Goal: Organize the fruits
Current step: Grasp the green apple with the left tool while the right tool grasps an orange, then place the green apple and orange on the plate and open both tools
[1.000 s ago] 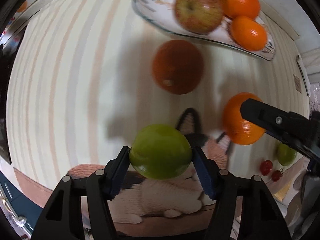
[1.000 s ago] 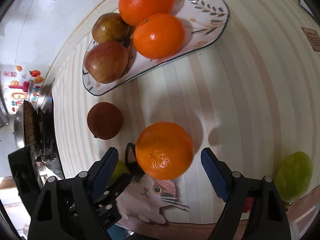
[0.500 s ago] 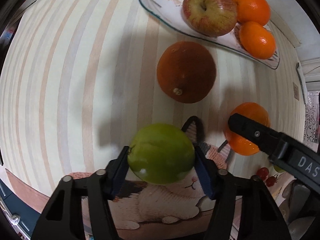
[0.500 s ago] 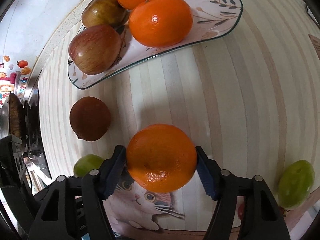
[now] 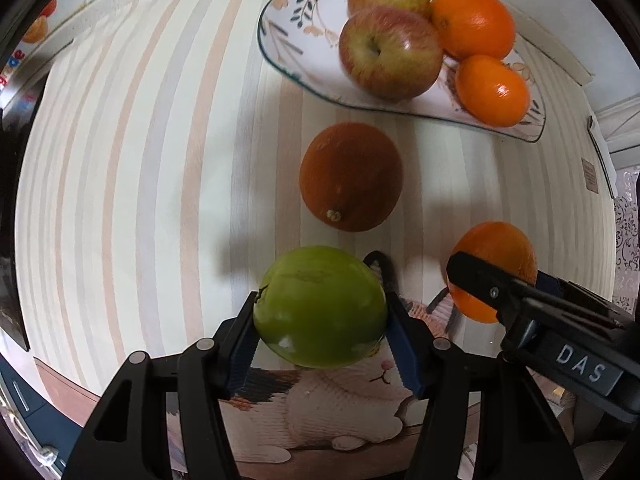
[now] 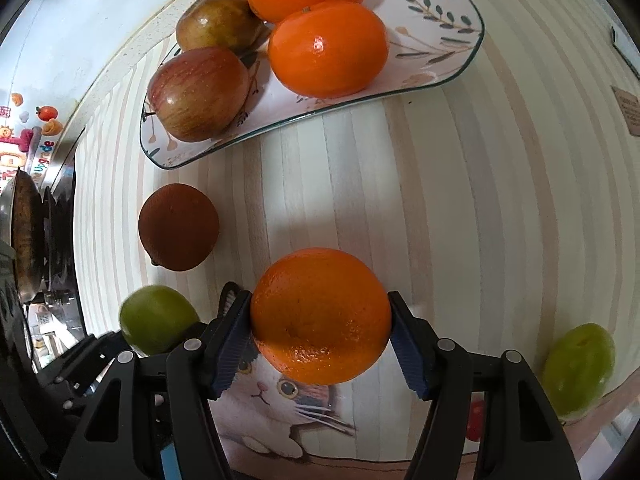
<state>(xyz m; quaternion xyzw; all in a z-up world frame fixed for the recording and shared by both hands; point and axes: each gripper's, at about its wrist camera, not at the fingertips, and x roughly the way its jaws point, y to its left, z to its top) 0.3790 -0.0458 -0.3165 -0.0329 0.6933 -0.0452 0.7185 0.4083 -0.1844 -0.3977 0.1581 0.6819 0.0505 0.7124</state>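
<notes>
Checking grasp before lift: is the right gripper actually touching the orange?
Touching. The right wrist view shows the right gripper with both blue pads pressed against the sides of the orange, no gap at either side.

Under my view lies the tabletop (image 6: 500, 200), covered in a cloth of pale cream, grey and peach stripes. Along its near edge the cloth carries a printed cat picture (image 6: 280, 392), a white-faced cat with a calico patch; from my left side I see the same cat's pale body (image 5: 340, 412). A small brown label (image 6: 628, 110) sits on the cloth at far right. Behind the tabletop is a white wall (image 6: 100, 20) with bright cartoon stickers (image 6: 46, 114). At far left a dark round pan (image 6: 24, 236) stands beside the tabletop.
</notes>
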